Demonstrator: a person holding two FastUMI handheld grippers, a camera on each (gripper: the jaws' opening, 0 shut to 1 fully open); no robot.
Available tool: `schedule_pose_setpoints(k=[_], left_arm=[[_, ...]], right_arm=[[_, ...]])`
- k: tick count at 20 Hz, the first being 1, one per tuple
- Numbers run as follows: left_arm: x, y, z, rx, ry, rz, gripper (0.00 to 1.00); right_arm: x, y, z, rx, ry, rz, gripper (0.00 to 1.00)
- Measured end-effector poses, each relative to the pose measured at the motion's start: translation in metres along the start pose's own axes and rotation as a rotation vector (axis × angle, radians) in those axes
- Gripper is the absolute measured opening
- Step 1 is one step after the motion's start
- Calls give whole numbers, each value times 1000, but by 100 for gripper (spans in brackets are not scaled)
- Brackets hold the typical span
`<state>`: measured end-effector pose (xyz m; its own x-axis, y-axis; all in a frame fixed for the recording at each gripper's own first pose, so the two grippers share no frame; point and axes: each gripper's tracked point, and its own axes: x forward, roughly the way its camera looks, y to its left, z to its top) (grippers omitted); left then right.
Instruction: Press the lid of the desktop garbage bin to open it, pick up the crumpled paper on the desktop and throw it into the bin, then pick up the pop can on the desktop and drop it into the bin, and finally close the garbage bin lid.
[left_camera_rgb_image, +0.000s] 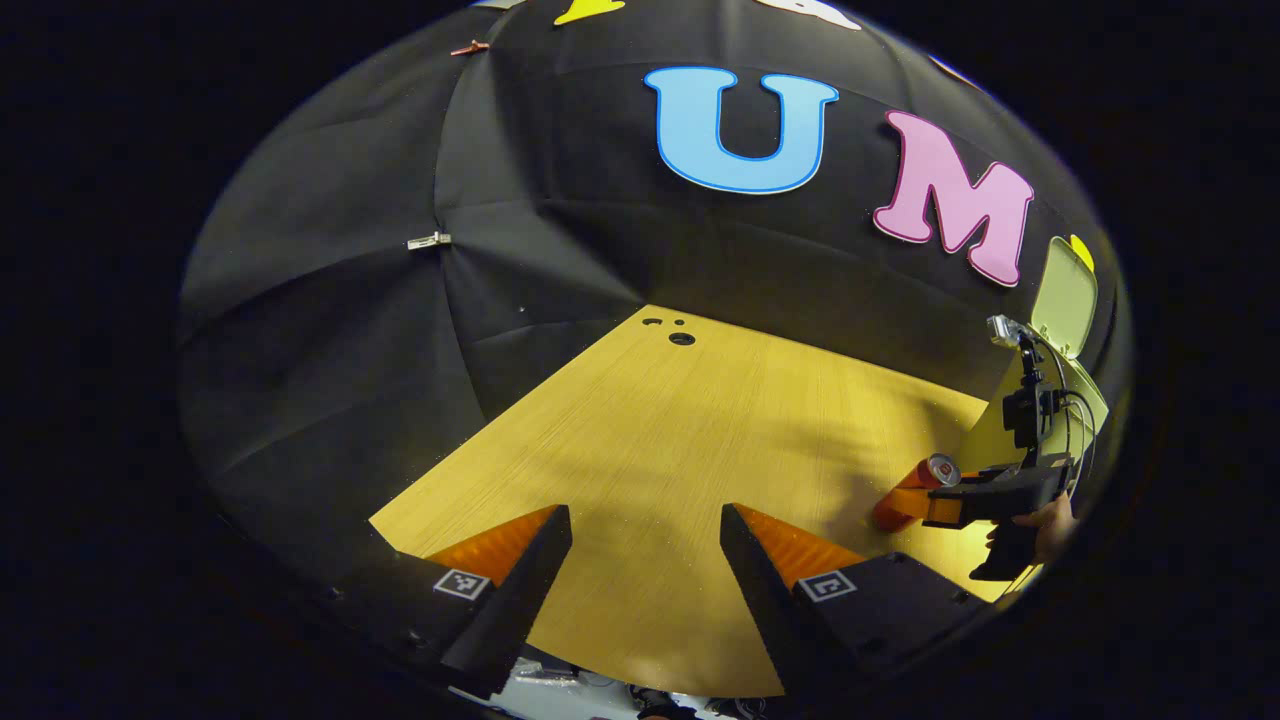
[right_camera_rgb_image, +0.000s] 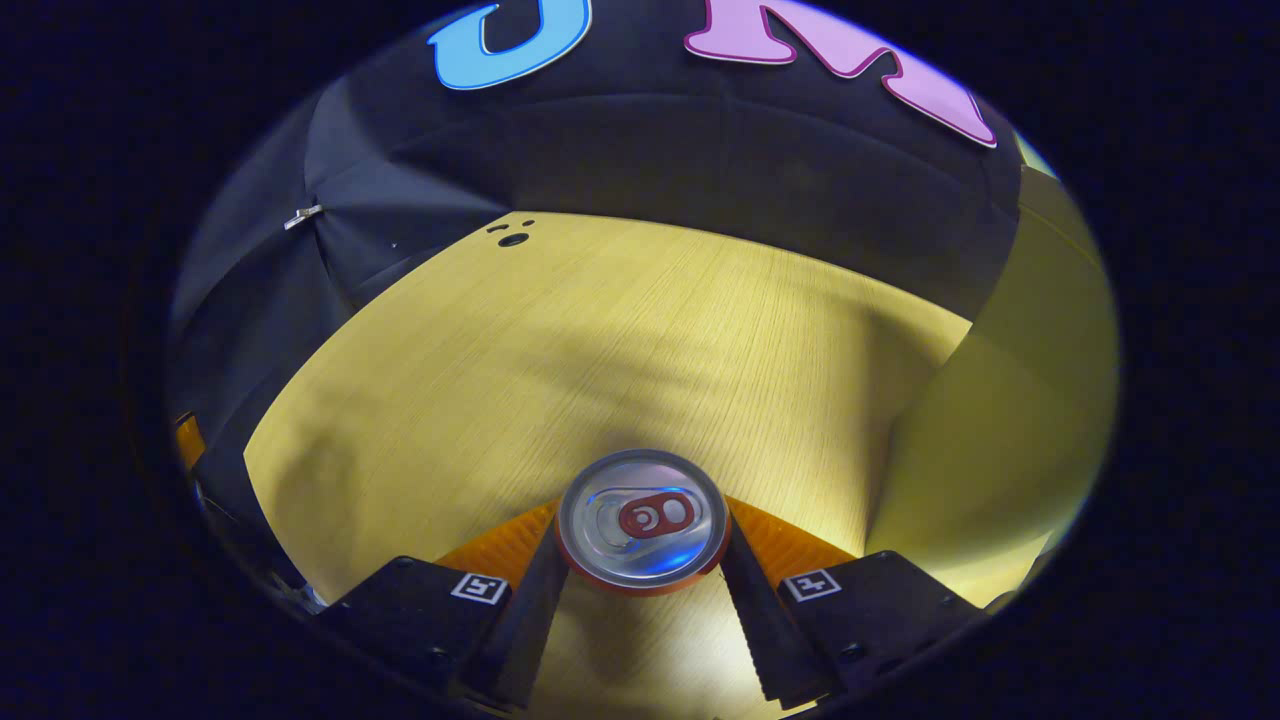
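Right now the right gripper (right_camera_rgb_image: 642, 575) is clamped on the pop can (right_camera_rgb_image: 643, 520), both fingers pressing its sides, can top with the pull tab facing straight into the right gripper view. Can sits between the fingertips, lifted above the wooden desktop (right_camera_rgb_image: 560, 350). Just ahead and to the right of this gripper rises the pale yellow-green wall of the garbage bin (right_camera_rgb_image: 1010, 420), close by, not touching the can as far as I can tell.

Left gripper (left_camera_rgb_image: 646, 560) is released, jaws spread wide with nothing between them, hovering over bare desktop (left_camera_rgb_image: 680, 420). Far off to its right, the left gripper view catches the right gripper (left_camera_rgb_image: 915, 505) seen from the side, with a hand (left_camera_rgb_image: 1050, 525) on its handle and the pop can (left_camera_rgb_image: 912, 490) held tilted, nearly lying along the fingers, silver top pointing up and away. Behind that stands the garbage bin (left_camera_rgb_image: 1000, 435), its lid (left_camera_rgb_image: 1063, 297) flipped up and standing open against the booth wall. Can is just beside the bin body, lower than the rim, not inside it.

Small dark holes (left_camera_rgb_image: 681, 339) show in the desktop near the far edge, ahead of the left gripper; same holes (right_camera_rgb_image: 512, 239) ahead-left of the right gripper. Metal clips (left_camera_rgb_image: 429, 240) pin the black cloth on the left. Crumpled paper: cannot tell where it is.
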<state>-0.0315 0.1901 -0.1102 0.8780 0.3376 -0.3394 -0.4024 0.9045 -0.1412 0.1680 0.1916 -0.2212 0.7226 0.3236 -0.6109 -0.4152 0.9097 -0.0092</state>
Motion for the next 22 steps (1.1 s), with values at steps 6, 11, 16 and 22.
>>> schedule_pose_setpoints(k=[6, 11, 16, 22], left_arm=[[0, -21, -1, 16, -3, -51, 96], [3, -39, -2, 47, -9, -104, 96], [6, -50, -4, 54, -13, -159, 96], [14, -70, -1, 59, -10, -212, 96]], right_arm=[[-32, -5, 12, -9, -50, 1, 84], [-75, -11, 43, -11, -166, -14, 84], [-123, -15, 80, -22, -281, -21, 84], [-186, -32, 121, -1, -412, -56, 84]])
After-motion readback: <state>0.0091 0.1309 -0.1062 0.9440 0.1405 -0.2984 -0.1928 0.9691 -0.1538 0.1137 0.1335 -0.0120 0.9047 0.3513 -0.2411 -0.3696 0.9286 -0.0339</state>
